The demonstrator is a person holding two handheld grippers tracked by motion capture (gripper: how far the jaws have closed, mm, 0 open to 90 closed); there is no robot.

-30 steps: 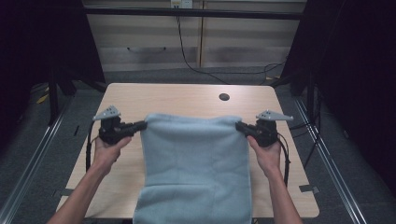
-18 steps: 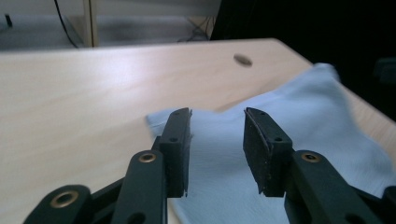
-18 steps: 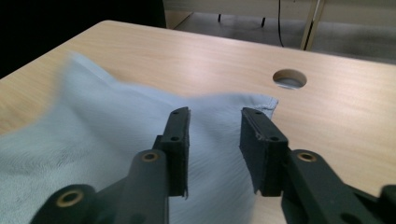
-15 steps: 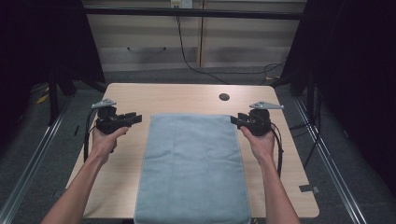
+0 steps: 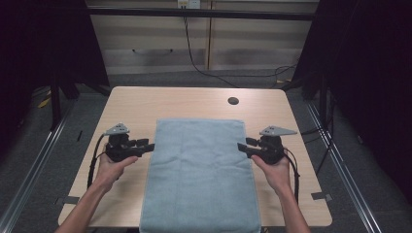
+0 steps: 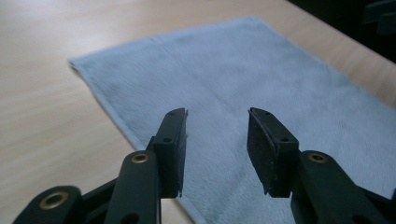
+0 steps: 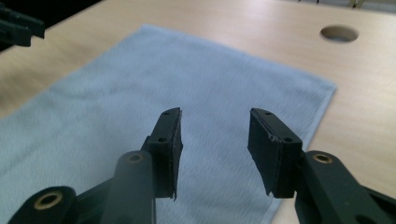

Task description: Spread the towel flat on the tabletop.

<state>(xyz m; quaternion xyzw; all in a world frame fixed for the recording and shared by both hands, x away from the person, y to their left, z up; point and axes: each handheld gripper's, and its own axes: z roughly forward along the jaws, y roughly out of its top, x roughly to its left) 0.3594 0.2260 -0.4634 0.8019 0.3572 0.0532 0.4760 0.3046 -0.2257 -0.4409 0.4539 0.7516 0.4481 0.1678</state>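
Jaws newly open, towel [image 5: 200,170] released flat

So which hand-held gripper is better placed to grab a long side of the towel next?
Neither clearly: the left hand-held gripper and the right hand-held gripper both hang open at opposite long edges of the flat towel, jaws just opened, nothing between them.

Near edge of light blue towel [image 5: 201,179] cut off by bottom of high view, past table [image 5: 145,104] front. Forearms cropped at same edge. In left gripper view, towel [image 6: 261,79] running out at right and bottom; other gripper [image 6: 380,14] blurred, clipped at top right. In right gripper view, other gripper [image 7: 18,28] clipped at left edge; table hole [image 7: 339,33] blurred.
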